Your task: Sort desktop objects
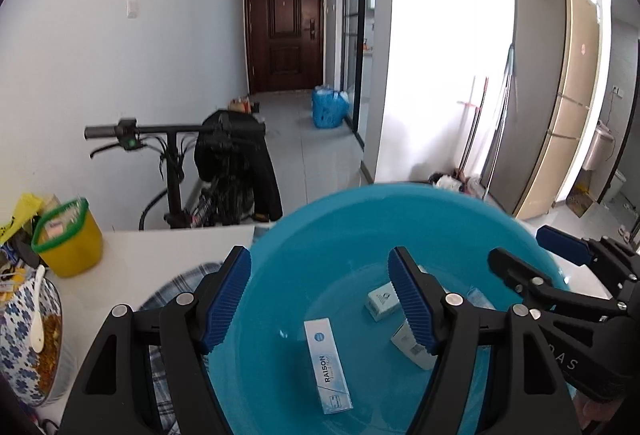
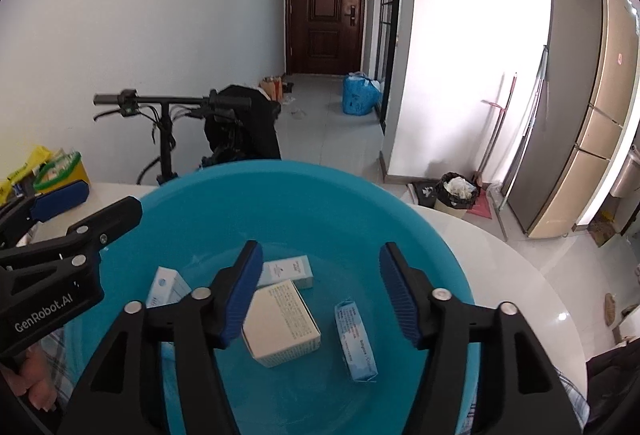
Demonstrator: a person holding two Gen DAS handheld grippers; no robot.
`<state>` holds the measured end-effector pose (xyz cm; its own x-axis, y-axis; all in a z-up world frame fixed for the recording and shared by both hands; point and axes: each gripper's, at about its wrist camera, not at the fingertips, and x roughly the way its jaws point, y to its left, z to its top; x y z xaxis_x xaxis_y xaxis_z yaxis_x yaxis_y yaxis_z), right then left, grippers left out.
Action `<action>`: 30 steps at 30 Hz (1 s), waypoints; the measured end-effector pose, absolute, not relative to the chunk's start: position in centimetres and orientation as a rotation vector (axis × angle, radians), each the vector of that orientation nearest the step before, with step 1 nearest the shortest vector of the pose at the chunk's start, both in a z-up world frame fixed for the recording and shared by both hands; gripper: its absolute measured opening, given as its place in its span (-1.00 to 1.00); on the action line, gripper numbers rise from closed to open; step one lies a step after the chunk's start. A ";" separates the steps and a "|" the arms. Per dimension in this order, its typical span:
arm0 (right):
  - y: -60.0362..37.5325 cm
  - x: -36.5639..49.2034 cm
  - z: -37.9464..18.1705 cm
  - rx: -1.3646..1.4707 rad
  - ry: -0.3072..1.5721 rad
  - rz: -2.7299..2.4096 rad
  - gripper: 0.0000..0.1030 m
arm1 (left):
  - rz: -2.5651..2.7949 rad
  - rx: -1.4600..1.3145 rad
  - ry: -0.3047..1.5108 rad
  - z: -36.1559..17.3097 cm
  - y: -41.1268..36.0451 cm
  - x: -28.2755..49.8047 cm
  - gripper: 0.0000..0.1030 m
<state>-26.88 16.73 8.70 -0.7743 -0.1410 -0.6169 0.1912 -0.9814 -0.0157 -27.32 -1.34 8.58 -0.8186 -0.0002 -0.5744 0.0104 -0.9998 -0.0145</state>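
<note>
A blue basin [image 1: 320, 211] [image 2: 280, 191] stands on the white table and holds several small boxes. Among them are a long pale "RAISON" box [image 1: 326, 363], a large white box [image 2: 280, 323], a small blue-white box [image 2: 290, 269] and a pale blue packet [image 2: 356, 339]. My left gripper [image 1: 318, 251] [image 2: 90, 205] hangs open over the basin's left rim, one finger outside the wall and one inside. My right gripper [image 2: 320, 248] [image 1: 528, 251] stands open above the basin's middle, over the white box and the packet, with nothing between its pads.
A yellow tub with a green rim [image 1: 68, 239] and a patterned bowl of food with a white spoon [image 1: 28, 335] sit at the table's left. Checked cloth [image 1: 168, 287] lies beside the basin. A scooter [image 1: 172, 155] stands behind the table. The table's round edge [image 2: 520, 267] curves at right.
</note>
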 end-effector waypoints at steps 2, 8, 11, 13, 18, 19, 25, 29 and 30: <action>16.9 -26.7 9.1 0.948 0.083 -2.803 0.23 | -3.014 0.871 0.035 9.6 -1.4 -26.4 0.47; 17.2 -26.1 10.6 0.882 0.070 -2.845 0.53 | -3.034 0.511 -0.060 13.1 -0.9 -22.6 0.69; 17.4 -25.7 11.4 0.850 0.060 -2.861 0.58 | -3.064 0.416 -0.063 14.4 -0.8 -21.1 0.70; 17.7 -25.2 11.9 0.824 0.051 -2.876 0.78 | -3.083 0.376 -0.060 15.0 -0.8 -20.4 0.88; 17.8 -23.8 13.5 0.704 0.057 -2.968 0.92 | -3.096 0.213 -0.033 16.1 -0.7 -18.3 1.00; 18.1 -23.4 13.9 0.683 0.049 -2.974 0.92 | -3.100 0.196 -0.028 16.3 -0.8 -18.0 1.00; 19.8 -21.7 15.9 0.563 -0.053 -3.008 0.92 | -3.107 0.119 0.030 17.5 -1.3 -15.9 1.00; 20.7 -19.7 17.5 0.435 -0.112 -3.054 1.00 | -3.129 0.113 0.059 18.3 -1.6 -14.8 1.00; 20.9 -19.2 17.9 0.409 -0.114 -3.053 1.00 | -3.132 0.096 0.064 18.6 -1.7 -14.3 1.00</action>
